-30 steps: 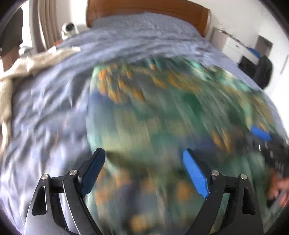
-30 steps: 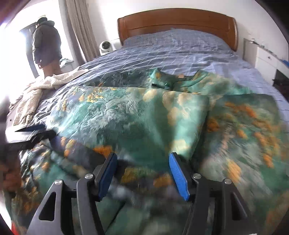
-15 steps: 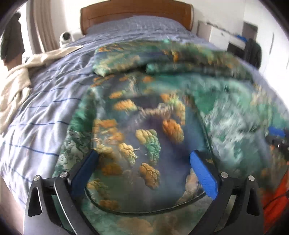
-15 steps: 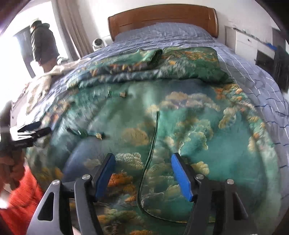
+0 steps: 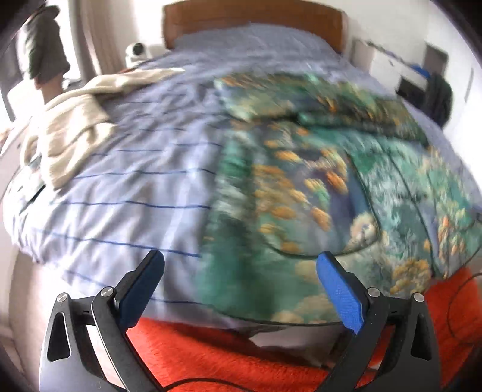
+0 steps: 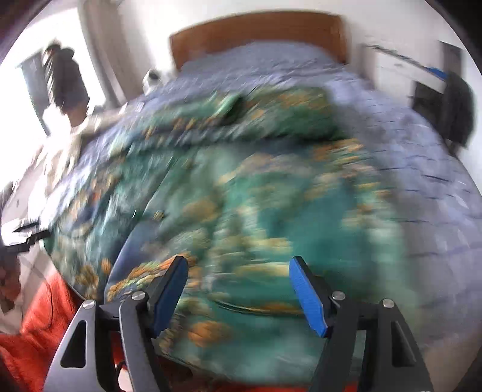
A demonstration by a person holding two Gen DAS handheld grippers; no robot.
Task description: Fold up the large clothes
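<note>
Garment [image 5: 316,193], a green robe printed with orange and cream clouds, lies spread on your blue-striped bedspread [image 5: 129,187], its long axis running from the near edge toward the wooden headboard [image 5: 253,21], bunched at the far end. Your left gripper [image 5: 241,286] gapes empty; your right gripper [image 6: 238,289] has just been opening, nothing between its jaws.

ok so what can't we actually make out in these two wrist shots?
- Garment, right wrist view: motion blur smears the print, folds and hems; its near edge is hidden behind the right gripper.
- Garment's right side, left wrist view: cut off by the frame edge, so the right gripper is out of sight there.
- Left gripper: open, but whether its fingers touch cloth is unclear.
- Person by the window: blurred and backlit.
</note>
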